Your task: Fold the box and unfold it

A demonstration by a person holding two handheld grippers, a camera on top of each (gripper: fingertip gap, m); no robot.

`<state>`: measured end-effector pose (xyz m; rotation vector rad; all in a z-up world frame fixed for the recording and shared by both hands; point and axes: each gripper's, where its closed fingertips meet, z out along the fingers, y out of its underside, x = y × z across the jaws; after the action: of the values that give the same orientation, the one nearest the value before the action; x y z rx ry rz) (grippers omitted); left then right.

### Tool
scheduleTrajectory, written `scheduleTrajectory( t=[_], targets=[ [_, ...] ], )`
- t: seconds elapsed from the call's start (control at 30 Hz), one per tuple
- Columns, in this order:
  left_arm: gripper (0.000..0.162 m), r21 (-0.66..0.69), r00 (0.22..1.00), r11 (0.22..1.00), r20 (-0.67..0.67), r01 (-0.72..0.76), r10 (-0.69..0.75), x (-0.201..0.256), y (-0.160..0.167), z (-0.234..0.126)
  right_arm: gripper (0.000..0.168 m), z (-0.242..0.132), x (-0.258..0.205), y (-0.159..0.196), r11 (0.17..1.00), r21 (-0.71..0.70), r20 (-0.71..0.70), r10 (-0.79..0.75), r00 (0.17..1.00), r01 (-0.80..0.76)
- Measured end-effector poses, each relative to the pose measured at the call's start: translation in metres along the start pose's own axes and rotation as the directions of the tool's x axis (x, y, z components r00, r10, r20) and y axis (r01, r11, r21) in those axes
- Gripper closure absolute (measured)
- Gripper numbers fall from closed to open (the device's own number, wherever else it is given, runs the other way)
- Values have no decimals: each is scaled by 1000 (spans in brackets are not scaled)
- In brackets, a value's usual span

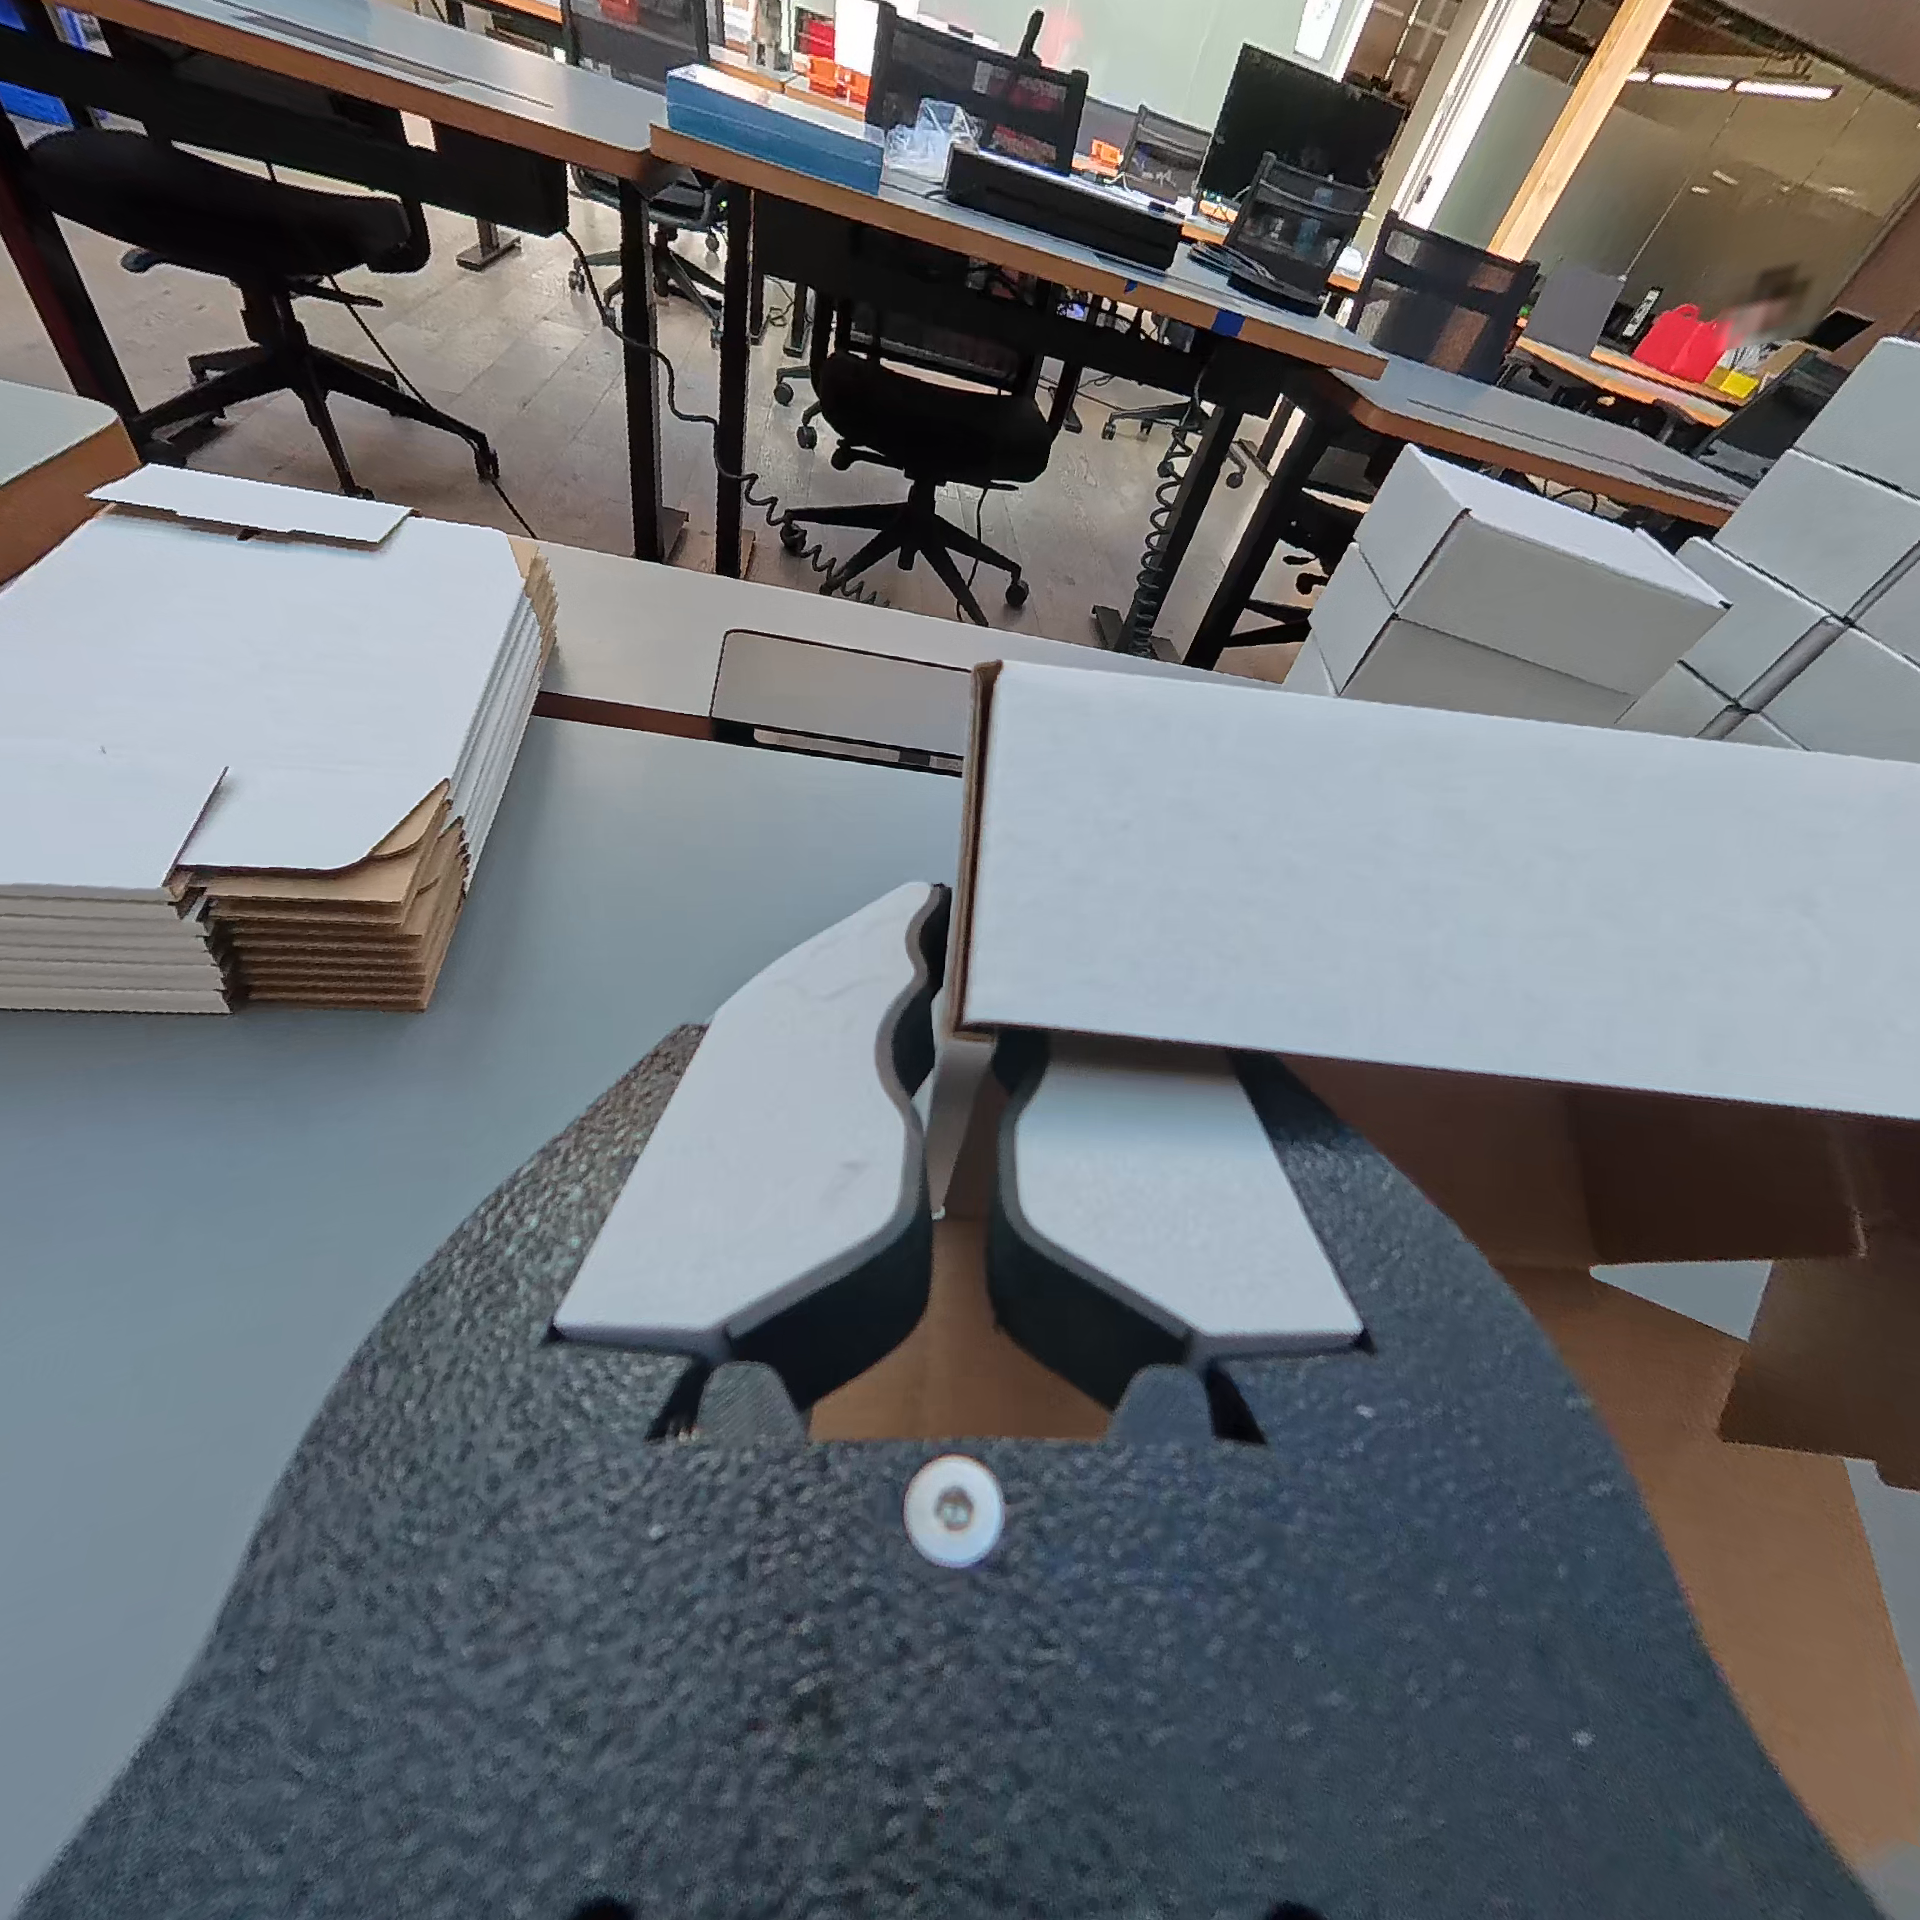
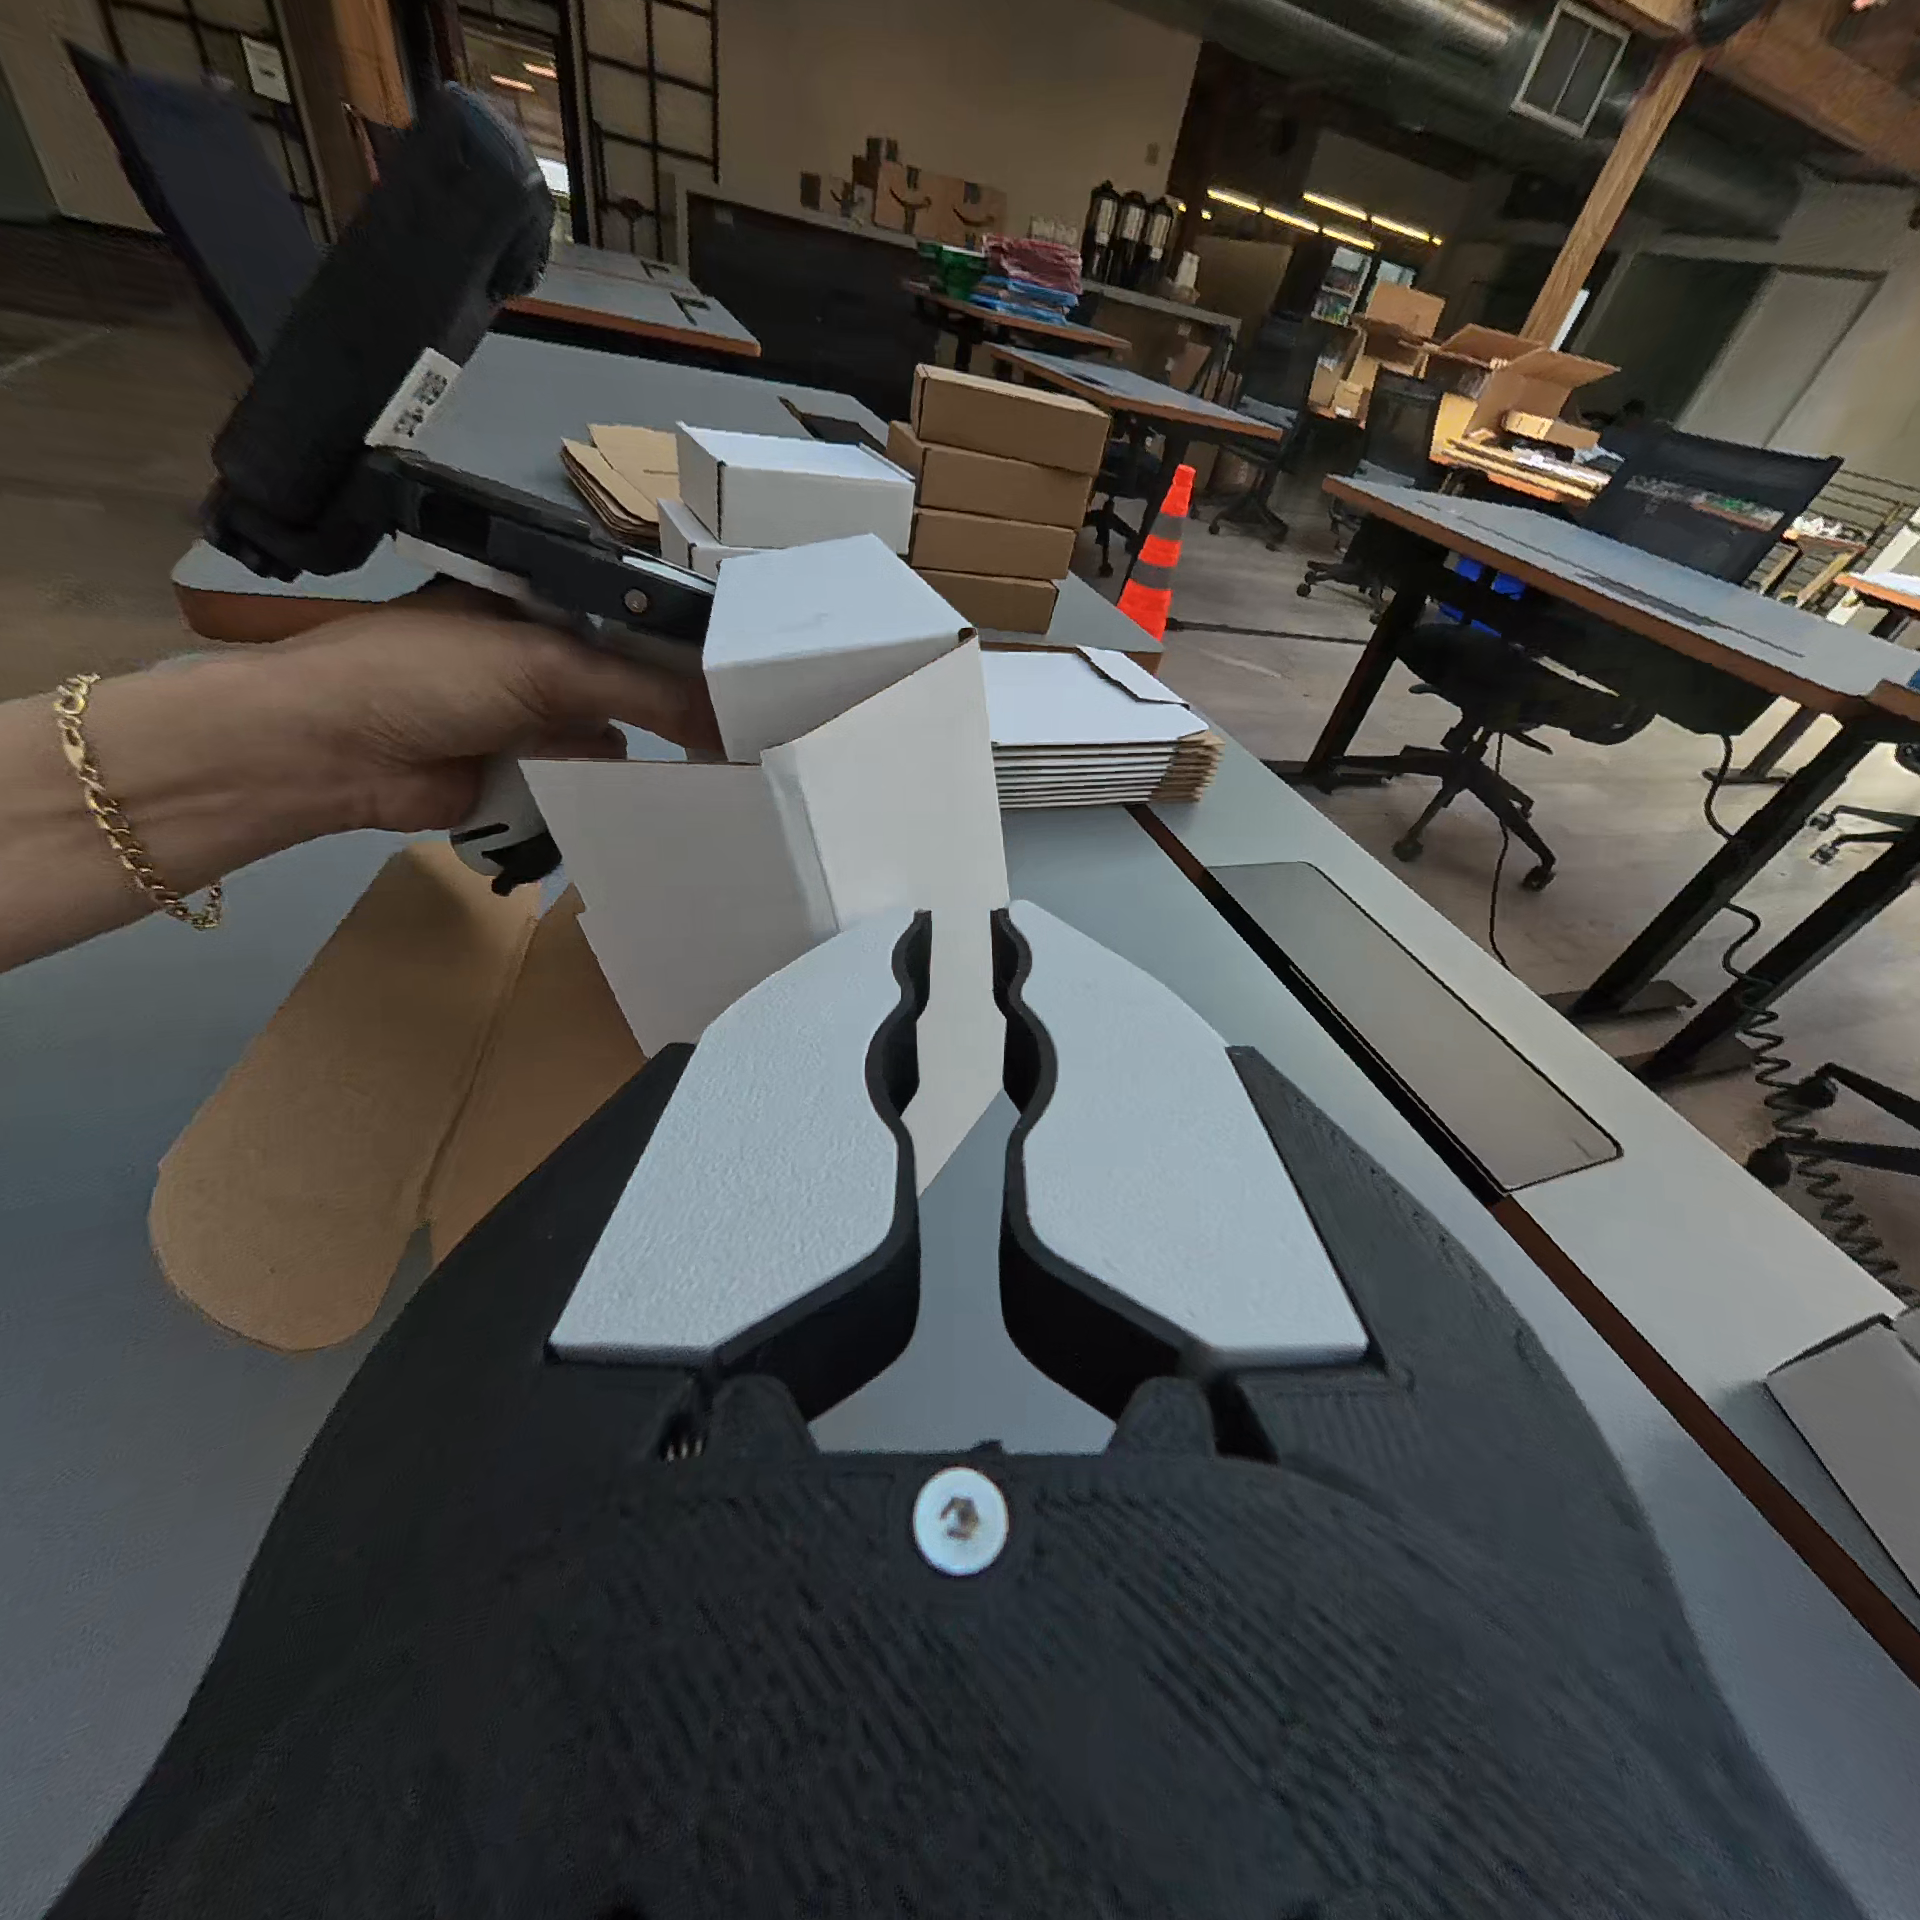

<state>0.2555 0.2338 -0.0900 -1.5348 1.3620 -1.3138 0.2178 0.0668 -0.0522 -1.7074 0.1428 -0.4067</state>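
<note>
One half-formed white corrugated cardboard box [image 1: 1403, 883] with a brown inside stands on the grey tabletop [image 1: 520, 1091], between the two grippers. The left gripper [image 1: 951, 997] has one side wall of the box between its white-faced black fingers, which are closed on the panel; its right finger goes under a raised white flap. In the right wrist view the same box [image 2: 842, 665] shows upright panels and a rounded brown flap lying flat on the table, and a bare hand [image 2: 395, 727] wearing a gold chain bracelet [image 2: 114, 821] holds the left gripper's handle. The right gripper [image 2: 961, 935] stands with its fingers slightly parted, a white box panel seen in the narrow gap; whether they press on it, I cannot tell. A white sticker [image 2: 421, 395] on the left gripper's black body carries print too small to read. Four brown closed boxes [image 2: 997, 499] are stacked on the table behind, beside two folded white boxes [image 2: 790, 488]. One pile of flat white blanks [image 1: 260, 748] lies at the left, and one orange traffic cone [image 2: 1164, 551] stands on the floor.
</note>
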Motion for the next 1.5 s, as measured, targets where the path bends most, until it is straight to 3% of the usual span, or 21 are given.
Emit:
scheduleTrajectory(
  t=[0.03, 0.23, 0.3, 0.67, 0.73, 0.9, 1.03, 1.13, 1.27, 1.37, 1.5],
  targets=[
    [157, 1, 1000, 1000, -1, 0, 0, 0, 0, 0, 156, -2, -3, -2, 1000, 13, 34, 0, 999, -1],
    [157, 1, 1000, 1000, -18, -5, 5, 4, 1, 0, 147, -16, -12, -3, 999, 31, 162, -30, 986, 26],
    [157, 0, 1000, 1000, -17, -13, 13, 6, 2, 1, 134, -21, -19, -4, 999, 47, 223, -31, 974, 21],
    [157, 22, 1000, 1000, 13, -16, 16, 9, 1, 1, 148, -2, -26, 3, 994, -22, 95, -103, 990, 106],
    [157, 22, 1000, 1000, 9, -20, 20, 14, 2, 1, 151, 9, -25, 0, 993, -18, 19, -120, 993, 120],
    [157, 29, 999, 1000, 44, -12, 11, 14, 3, 1, 138, 22, -1, -10, 993, -3, -290, -111, 951, 115],
    [157, 50, 994, 998, 99, -40, 35, 12, 0, -2, 136, 31, 15, 5, 976, -148, -467, -214, 858, 162],
    [156, 57, 992, 997, 116, -48, 41, 15, 0, -3, 145, 28, 27, 1, 973, -135, -603, -229, 764, 185],
    [156, 84, 988, 995, 151, -50, 37, 11, -4, -4, 147, 31, 30, 9, 974, -143, -673, -225, 705, 174],
    [157, 94, 990, 995, 137, -40, 27, 10, -6, -3, 139, 28, 26, 8, 973, -117, -723, -221, 654, 200],
    [157, 85, 990, 995, 134, -50, 39, 10, -4, -3, 136, 27, 27, 13, 977, -83, -730, -193, 656, 195]
  ],
)
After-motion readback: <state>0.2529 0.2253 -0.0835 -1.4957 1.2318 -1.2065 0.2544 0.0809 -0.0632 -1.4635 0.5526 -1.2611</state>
